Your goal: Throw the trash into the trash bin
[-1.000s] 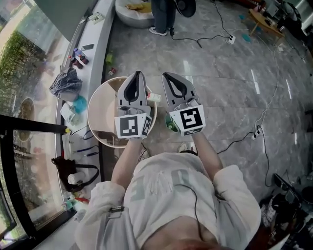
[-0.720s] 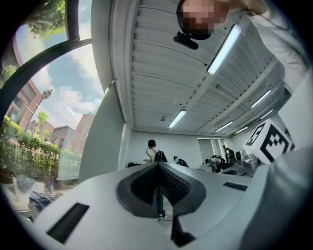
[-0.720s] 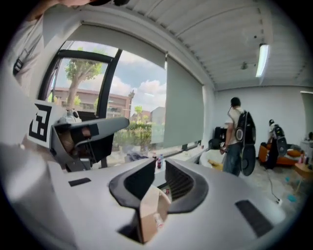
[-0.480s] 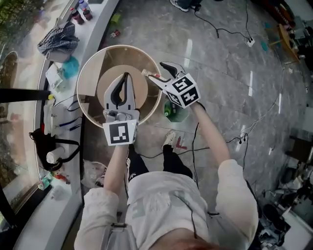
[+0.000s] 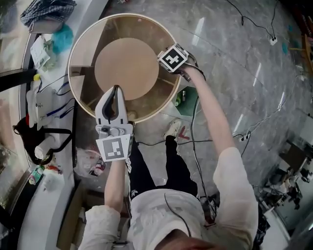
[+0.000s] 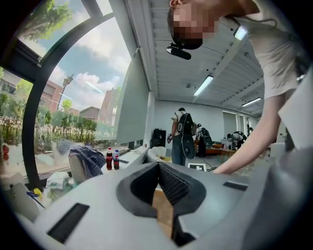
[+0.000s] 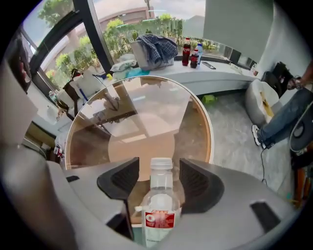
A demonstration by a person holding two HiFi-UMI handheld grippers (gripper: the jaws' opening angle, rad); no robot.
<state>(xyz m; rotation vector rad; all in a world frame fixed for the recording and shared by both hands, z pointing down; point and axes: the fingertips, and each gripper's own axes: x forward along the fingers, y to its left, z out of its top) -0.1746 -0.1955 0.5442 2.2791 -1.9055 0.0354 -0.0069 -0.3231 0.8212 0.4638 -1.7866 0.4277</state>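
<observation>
Bottle awaiting binning
My right gripper (image 7: 158, 167), jaws just widening, is clutching the bottle (image 7: 157, 207); my left gripper (image 6: 157, 167) is idling clenched.

1 round glass-top table w/ wooden base (image 5: 85, 44). 1 clear plastic bottle, white cap, red label (image 7: 157, 197). 2 dark drink bottles on windowsill (image 7: 186, 51), (image 7: 195, 56). 1 blue checked cloth (image 7: 156, 46). 1 green bottle on floor (image 5: 179, 97).

Round counter (image 5: 78, 63) sits centre. The left claw (image 5: 116, 90) hangs over its near rim, the right claw (image 7: 159, 171) over its right rim, bottle (image 7: 157, 207) between the jaws. Window-side counter (image 7: 215, 73) runs along the left, cloth (image 5: 46, 9) on it. Cables (image 5: 215, 141) cross the floor (image 5: 230, 63) on the right.
</observation>
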